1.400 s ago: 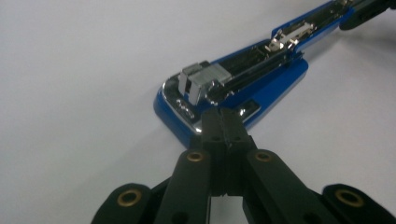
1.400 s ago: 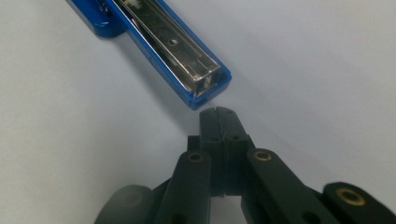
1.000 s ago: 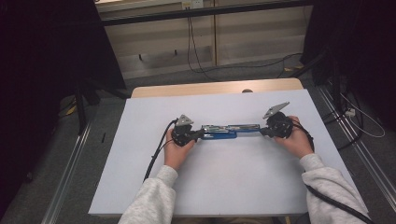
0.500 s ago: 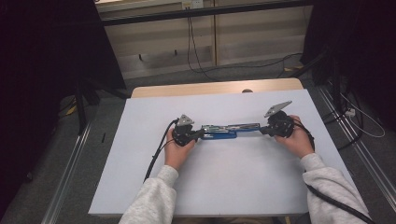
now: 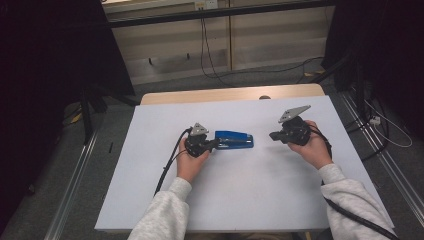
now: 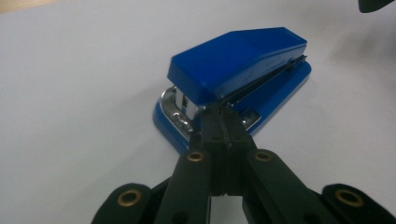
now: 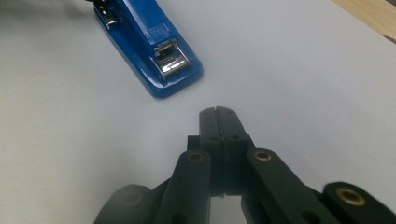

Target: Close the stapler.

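A blue stapler (image 5: 234,140) lies flat on the white table (image 5: 150,200), long side running left to right. My left gripper (image 5: 216,144) is shut, and its tips rest against the stapler's left, hinge end (image 6: 187,105). In the left gripper view the left gripper (image 6: 224,114) has its jaws pressed together with nothing between them. My right gripper (image 5: 273,135) is also shut and sits to the right of the stapler, a bare gap apart. In the right gripper view the right gripper (image 7: 217,112) points at the stapler's metal anvil end (image 7: 168,58).
A wooden strip (image 5: 225,94) runs along the table's far edge. The left gripper's black cable (image 5: 167,170) trails back toward the front edge. Dark stands and floor cables (image 5: 210,55) lie beyond the table.
Earlier the right gripper's tips reached the stapler's right end; now a gap of bare table lies between them. The left gripper and the stapler have stayed put.
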A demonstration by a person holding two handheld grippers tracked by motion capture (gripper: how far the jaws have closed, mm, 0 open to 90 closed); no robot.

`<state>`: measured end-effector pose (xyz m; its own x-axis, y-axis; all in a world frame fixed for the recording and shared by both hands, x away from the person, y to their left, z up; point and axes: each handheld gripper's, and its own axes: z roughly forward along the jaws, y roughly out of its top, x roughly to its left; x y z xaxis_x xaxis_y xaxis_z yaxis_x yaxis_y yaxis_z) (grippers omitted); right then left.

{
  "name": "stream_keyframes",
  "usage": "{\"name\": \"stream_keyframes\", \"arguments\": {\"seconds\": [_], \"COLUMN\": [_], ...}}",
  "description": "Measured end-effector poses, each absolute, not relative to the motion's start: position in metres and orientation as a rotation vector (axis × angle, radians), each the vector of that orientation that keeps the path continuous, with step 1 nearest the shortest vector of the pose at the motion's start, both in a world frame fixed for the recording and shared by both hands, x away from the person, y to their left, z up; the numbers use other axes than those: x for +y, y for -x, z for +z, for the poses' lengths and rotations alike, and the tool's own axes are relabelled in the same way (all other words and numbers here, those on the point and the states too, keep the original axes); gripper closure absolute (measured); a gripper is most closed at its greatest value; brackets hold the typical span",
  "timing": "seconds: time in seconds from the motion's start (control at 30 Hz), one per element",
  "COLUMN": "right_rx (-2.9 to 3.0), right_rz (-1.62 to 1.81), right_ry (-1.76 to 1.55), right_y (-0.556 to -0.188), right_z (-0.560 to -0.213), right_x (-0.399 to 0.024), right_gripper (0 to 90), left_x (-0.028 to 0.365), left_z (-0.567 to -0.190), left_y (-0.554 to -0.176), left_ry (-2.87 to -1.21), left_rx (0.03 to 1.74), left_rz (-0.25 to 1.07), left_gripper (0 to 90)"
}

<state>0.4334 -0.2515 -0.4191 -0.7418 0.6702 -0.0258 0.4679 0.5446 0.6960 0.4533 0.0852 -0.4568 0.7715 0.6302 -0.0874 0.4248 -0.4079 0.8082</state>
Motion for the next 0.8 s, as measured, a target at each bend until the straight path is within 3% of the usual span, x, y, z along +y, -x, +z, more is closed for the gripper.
{"name": "stream_keyframes", "arguments": {"seconds": [0.2, 0.33, 0.47, 0.53, 0.57, 0.8], "right_rx": [2.494, 2.482, 2.457, 2.451, 2.451, 2.474], "right_rz": [1.001, 1.034, 1.090, 1.101, 1.110, 1.098], "right_ry": [-0.966, -1.000, -1.053, -1.062, -1.065, -1.041], "right_y": [-0.431, -0.425, -0.415, -0.413, -0.408, -0.391], "right_z": [-0.421, -0.421, -0.419, -0.418, -0.417, -0.414], "right_x": [-0.253, -0.255, -0.258, -0.258, -0.256, -0.252], "right_gripper": [85.5, 78.3, 66.9, 63.5, 62.0, 53.2], "left_x": [0.088, 0.092, 0.096, 0.099, 0.101, 0.113], "left_z": [-0.458, -0.456, -0.450, -0.446, -0.445, -0.434], "left_y": [-0.454, -0.453, -0.449, -0.446, -0.444, -0.430], "left_ry": [-2.043, -1.991, -1.990, -1.979, -1.971, -1.960], "left_rx": [0.800, 0.824, 0.820, 0.802, 0.807, 0.788], "left_rz": [0.243, 0.206, 0.213, 0.207, 0.214, 0.198], "left_gripper": [88.8, 79.3, 60.9, 59.4, 52.2, 37.7]}}
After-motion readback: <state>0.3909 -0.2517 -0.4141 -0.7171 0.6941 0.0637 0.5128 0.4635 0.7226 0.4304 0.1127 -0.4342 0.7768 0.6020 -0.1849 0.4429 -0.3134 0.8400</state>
